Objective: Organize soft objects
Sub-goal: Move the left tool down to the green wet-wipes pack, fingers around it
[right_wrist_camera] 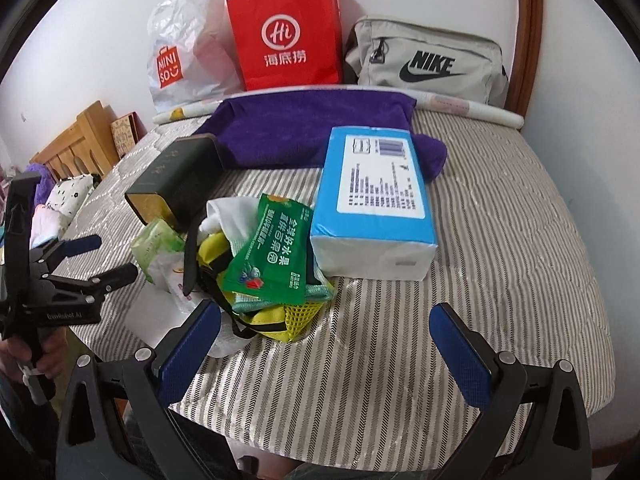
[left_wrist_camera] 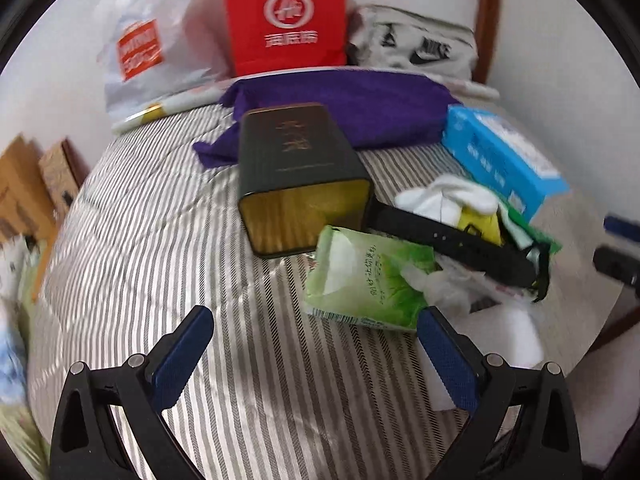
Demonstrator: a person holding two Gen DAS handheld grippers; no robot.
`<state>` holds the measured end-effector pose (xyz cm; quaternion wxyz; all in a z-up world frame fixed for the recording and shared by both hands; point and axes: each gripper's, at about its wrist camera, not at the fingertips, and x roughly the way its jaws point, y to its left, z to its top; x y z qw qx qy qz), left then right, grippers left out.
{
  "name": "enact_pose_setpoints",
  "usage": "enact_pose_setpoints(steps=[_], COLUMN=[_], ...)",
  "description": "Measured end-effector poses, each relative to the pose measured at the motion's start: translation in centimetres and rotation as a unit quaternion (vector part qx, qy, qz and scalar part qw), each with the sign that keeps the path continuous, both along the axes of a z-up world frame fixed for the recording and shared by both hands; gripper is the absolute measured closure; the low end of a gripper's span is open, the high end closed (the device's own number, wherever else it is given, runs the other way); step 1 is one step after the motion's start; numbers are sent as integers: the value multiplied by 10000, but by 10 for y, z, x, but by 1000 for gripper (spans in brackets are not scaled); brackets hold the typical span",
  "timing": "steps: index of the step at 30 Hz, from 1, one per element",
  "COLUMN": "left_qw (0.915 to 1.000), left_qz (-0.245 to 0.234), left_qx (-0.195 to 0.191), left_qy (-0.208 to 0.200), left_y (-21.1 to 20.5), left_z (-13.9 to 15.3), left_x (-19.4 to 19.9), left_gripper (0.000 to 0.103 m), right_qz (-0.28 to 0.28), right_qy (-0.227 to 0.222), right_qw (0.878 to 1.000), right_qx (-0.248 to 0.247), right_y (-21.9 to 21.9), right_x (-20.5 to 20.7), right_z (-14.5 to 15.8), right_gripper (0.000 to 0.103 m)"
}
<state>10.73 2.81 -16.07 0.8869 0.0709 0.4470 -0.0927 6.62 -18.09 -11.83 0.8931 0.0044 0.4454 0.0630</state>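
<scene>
A pile of soft things lies on the striped bed [right_wrist_camera: 500, 240]: a light green wipes pack [left_wrist_camera: 360, 276] [right_wrist_camera: 158, 242], a green plastic bag [right_wrist_camera: 272, 256], a yellow mesh bag [right_wrist_camera: 288, 320], a white cloth [left_wrist_camera: 444, 198] and a black strap [left_wrist_camera: 460, 244]. A blue tissue pack [right_wrist_camera: 376, 208] [left_wrist_camera: 500, 160] lies beside the pile. A purple towel [right_wrist_camera: 316, 128] [left_wrist_camera: 352, 108] lies behind. My left gripper [left_wrist_camera: 316, 336] is open and empty, just short of the wipes pack; it also shows in the right wrist view [right_wrist_camera: 106, 258]. My right gripper [right_wrist_camera: 326, 328] is open and empty in front of the pile.
A dark green tin [left_wrist_camera: 300, 172] [right_wrist_camera: 176, 178] lies on its side next to the pile. A white Miniso bag [right_wrist_camera: 184, 52], a red paper bag [right_wrist_camera: 286, 36] and a grey Nike pouch [right_wrist_camera: 428, 60] stand along the wall. A wooden headboard [right_wrist_camera: 76, 148] is at left.
</scene>
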Motion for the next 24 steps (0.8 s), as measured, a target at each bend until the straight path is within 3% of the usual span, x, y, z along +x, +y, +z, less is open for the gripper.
enact_pose_setpoints(steps=[4, 9, 14, 15, 18, 21, 24], left_qw=[9997, 9989, 9990, 9987, 9936, 9944, 9926], left_qz=[-155, -285, -361, -394, -724, -710, -578], left_qx=[104, -128, -99, -186, -765, -742, -1027], left_qy=[131, 339, 263, 266, 401, 255, 300], left_y=[-8, -6, -9, -7, -2, 5, 22], left_z=[-8, -13, -17, -18, -17, -11, -5], left_x=[9, 24, 29, 29, 25, 17, 14], left_gripper=[1, 0, 0, 5, 45, 60, 77], right_qz=[25, 89, 161, 183, 210, 206, 195], right_qy=[140, 255, 309, 321, 367, 386, 355], right_qw=[9999, 9996, 9994, 9993, 9991, 9990, 9992], right_qx=[-28, -96, -4, 1, -31, -26, 18], right_y=[2, 6, 11, 12, 15, 14, 13], right_x=[5, 8, 12, 12, 13, 16, 16], right_z=[-10, -18, -21, -22, -24, -25, -24], right_gripper=[0, 0, 0, 0, 0, 0, 0])
